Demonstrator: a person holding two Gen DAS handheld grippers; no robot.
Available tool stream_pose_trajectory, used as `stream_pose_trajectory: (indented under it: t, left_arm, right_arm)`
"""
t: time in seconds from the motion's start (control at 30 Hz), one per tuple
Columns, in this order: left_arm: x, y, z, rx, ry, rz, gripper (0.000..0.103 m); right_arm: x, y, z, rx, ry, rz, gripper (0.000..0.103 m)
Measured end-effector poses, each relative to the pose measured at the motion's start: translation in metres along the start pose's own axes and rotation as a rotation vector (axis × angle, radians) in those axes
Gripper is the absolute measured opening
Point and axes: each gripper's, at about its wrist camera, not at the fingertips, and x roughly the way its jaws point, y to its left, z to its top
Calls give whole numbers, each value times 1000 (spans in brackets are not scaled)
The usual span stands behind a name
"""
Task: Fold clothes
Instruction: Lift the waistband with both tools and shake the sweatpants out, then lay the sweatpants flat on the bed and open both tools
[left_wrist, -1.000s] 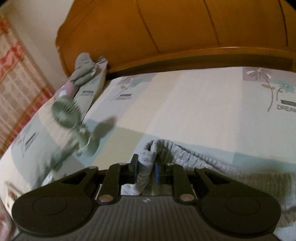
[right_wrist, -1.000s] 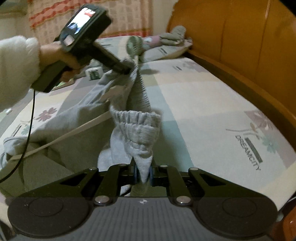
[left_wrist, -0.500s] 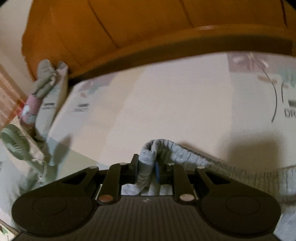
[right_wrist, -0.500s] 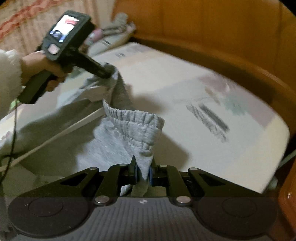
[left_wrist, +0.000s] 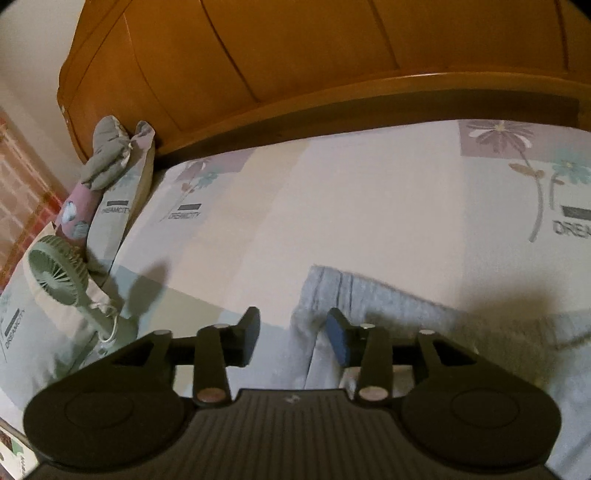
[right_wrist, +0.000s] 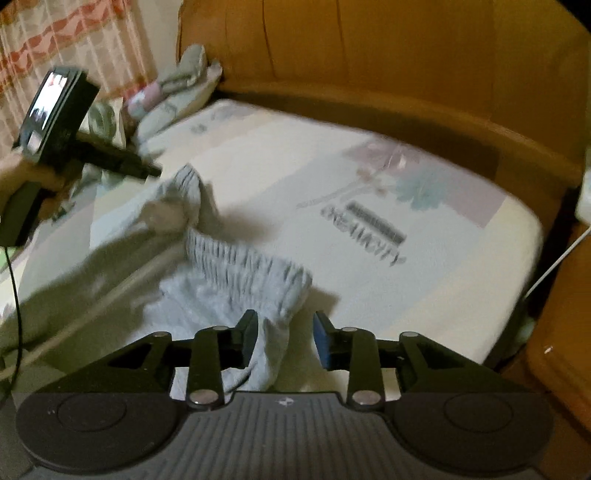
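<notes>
Grey sweatpants (right_wrist: 236, 273) lie on the bed with the gathered waistband toward the wooden frame. In the right wrist view my right gripper (right_wrist: 284, 338) is open, and a waistband corner hangs loosely between its spread fingers. In the left wrist view the grey sweatpants (left_wrist: 388, 306) lie flat on the sheet. My left gripper (left_wrist: 293, 334) is open as well, with the other waistband corner sitting between its pads ungripped. The left gripper's body (right_wrist: 70, 125) and the person's hand (right_wrist: 26, 177) appear at the left of the right wrist view.
A wooden bed frame (left_wrist: 332, 55) rises just beyond the sheet (left_wrist: 332, 199). A small green handheld fan (left_wrist: 59, 269) and pillows (left_wrist: 114, 192) lie at the left. A striped curtain (right_wrist: 66, 40) hangs behind. The mattress edge (right_wrist: 517, 295) drops off at the right.
Both grippers have opened and let go of the waistband, which now lies on the sheet. The grippers came down toward the wooden frame side of the bed.
</notes>
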Motion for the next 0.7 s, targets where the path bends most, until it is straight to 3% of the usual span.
stream_pose_trajectory:
  t: [0.17,0.27,0.4,0.6,0.7]
  left_arm:
    - [-24,0,-15,47,10,-4,51]
    - [-36,0,-27,56,24,2,55]
    - [-49,4,-45,29,36,2,60]
    - [-61,11,-72,-43,81,-3,63]
    - [-64,11,-84,-84,103,-20,64]
  right_arm:
    - [-6,15,11,-33,-32,87,44]
    - [4,34,9,-85,11,174,47]
    - [36,52,2,-144,90,228,51]
    - [80,34,7,-117,143,144,51]
    - [84,24,12,-81,146,168,50]
